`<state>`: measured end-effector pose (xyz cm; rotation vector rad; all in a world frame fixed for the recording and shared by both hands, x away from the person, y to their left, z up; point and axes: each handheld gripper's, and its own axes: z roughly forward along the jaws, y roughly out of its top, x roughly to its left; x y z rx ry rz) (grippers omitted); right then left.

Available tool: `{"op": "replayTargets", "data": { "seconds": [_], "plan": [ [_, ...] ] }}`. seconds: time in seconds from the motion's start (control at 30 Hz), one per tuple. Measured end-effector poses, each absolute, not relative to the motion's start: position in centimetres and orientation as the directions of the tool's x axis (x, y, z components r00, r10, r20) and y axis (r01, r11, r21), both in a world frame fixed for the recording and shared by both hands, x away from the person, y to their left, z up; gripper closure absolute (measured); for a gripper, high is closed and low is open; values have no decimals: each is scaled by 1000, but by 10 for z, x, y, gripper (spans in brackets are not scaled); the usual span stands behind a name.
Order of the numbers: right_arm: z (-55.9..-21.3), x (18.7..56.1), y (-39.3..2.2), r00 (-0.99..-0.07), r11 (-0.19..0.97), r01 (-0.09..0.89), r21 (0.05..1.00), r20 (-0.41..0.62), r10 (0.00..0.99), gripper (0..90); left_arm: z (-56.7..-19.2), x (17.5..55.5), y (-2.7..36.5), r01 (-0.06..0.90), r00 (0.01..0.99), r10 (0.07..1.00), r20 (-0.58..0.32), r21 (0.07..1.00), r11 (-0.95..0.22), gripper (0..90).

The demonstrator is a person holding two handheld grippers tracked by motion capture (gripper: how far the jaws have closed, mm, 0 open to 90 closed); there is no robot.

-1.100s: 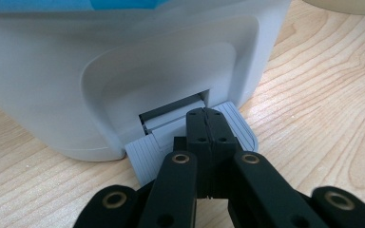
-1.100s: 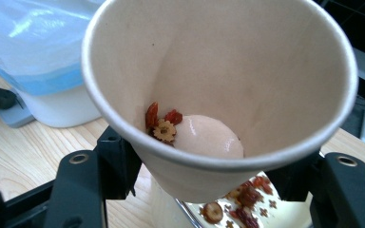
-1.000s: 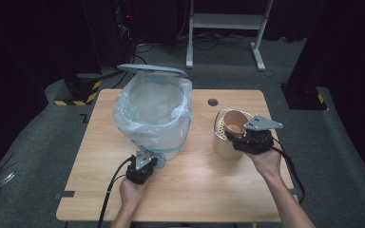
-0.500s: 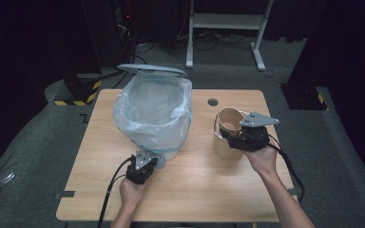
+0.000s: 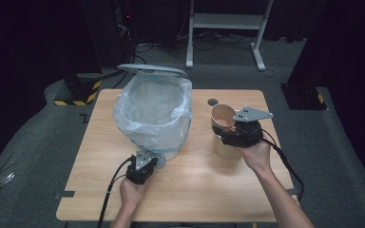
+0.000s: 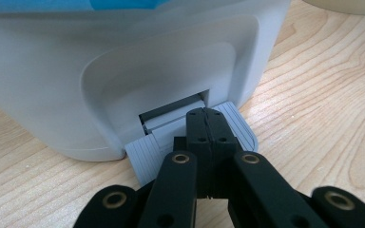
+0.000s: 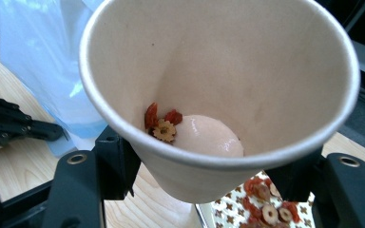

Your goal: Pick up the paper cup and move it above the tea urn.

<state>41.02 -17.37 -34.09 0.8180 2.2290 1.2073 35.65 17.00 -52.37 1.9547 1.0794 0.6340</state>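
Wooden table (image 5: 209,190) (pale grain) bears lined bin (image 5: 154,111)

Hand-held gripper (image 7: 204,190) clamps a tilted paper cup (image 7: 247,61) holding red bits (image 7: 164,122)

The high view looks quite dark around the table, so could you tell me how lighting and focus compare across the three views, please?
High view: the table is lit, the floor beyond falls into near black. Left gripper view: even light, wood grain sharp, the pedal under the shut left hand-held gripper clear. Right gripper view: the paper cup is bright, its near rim soft, the bin bag behind washed out.
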Motion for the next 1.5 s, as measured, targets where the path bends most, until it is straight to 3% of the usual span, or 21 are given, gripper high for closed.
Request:
{"op": "replayTargets", "data": {
  "seconds": [1.5],
  "plan": [
    [-306, 419, -123, -780, 412, 234, 880, -83, 620, 351, -524, 357, 168, 461, 518, 854, 39, 829, -317, 900]
  ]
}}
